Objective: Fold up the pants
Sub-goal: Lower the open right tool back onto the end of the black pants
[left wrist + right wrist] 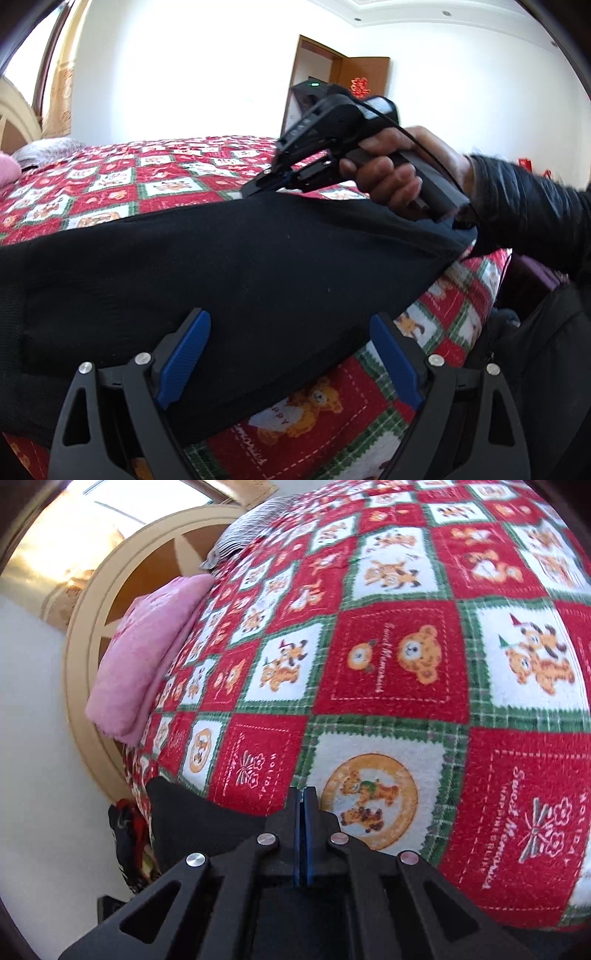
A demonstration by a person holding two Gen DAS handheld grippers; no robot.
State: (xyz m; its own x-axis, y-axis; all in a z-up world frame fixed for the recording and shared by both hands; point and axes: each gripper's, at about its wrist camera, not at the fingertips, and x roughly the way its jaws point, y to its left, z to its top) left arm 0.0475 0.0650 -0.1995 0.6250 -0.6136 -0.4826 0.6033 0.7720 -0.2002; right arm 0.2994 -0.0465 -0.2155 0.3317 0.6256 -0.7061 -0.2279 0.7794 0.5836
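black pants (221, 266) lie stretched across the red, white and green bear-print blanket (110, 184) on the bed, waistband end toward the left. left gripper (291, 354) hangs just over the near edge of the fabric, blue pads (183, 356) spread wide, nothing between them. right gripper (255, 188), in a hand (399, 173) with a dark sleeve (524, 206), sits at the far edge of the pants, jaws pressed together; whether any cloth is pinched i can't tell. pink pillow (147, 646) rests by the headboard (92, 635).

both wrist views look down past their fingers, close over the bed (155, 177); both share its quilt (388, 664).
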